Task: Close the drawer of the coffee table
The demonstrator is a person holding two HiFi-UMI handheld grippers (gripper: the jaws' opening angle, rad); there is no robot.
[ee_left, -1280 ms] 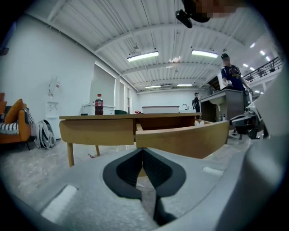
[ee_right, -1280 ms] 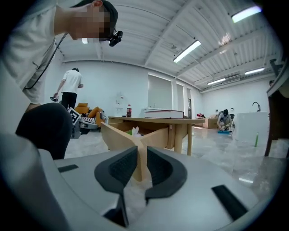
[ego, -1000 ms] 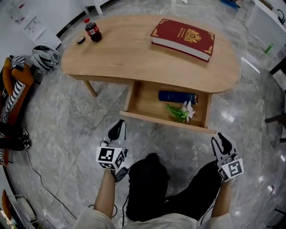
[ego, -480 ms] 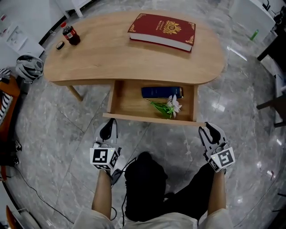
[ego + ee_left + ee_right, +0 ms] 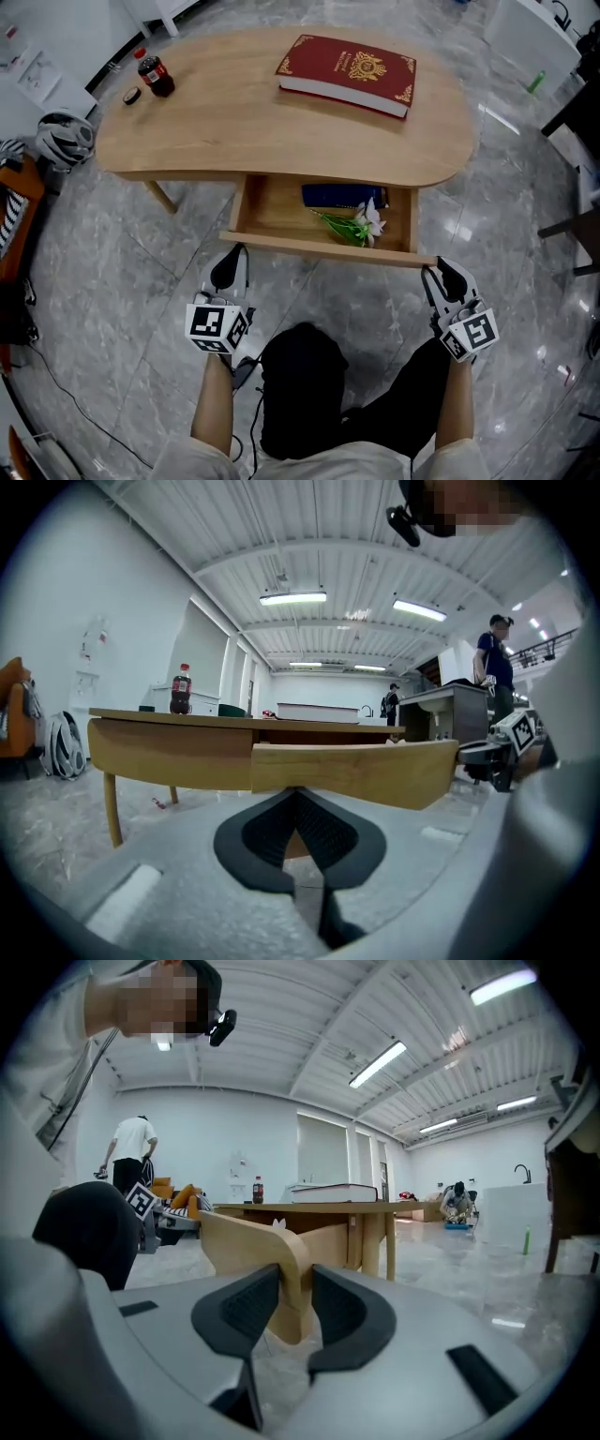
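Book point(image 5: 342, 196) in drawer point(image 5: 319, 247) half under tabletop point(image 5: 234, 122)

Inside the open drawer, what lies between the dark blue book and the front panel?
A white flower with green leaves, between the book and the drawer's front panel, seen in the head view.

There is one coffee table point(image 5: 234, 122) with one drawer point(image 5: 319, 247) on its near side. I count two books: the red book point(image 5: 347, 73) far right on top, the blue book point(image 5: 339, 195) in the drawer. There is also one flower sprig point(image 5: 361, 225), one cola bottle point(image 5: 156, 75), one cap point(image 5: 132, 95) and one helmet point(image 5: 64, 139) at left.
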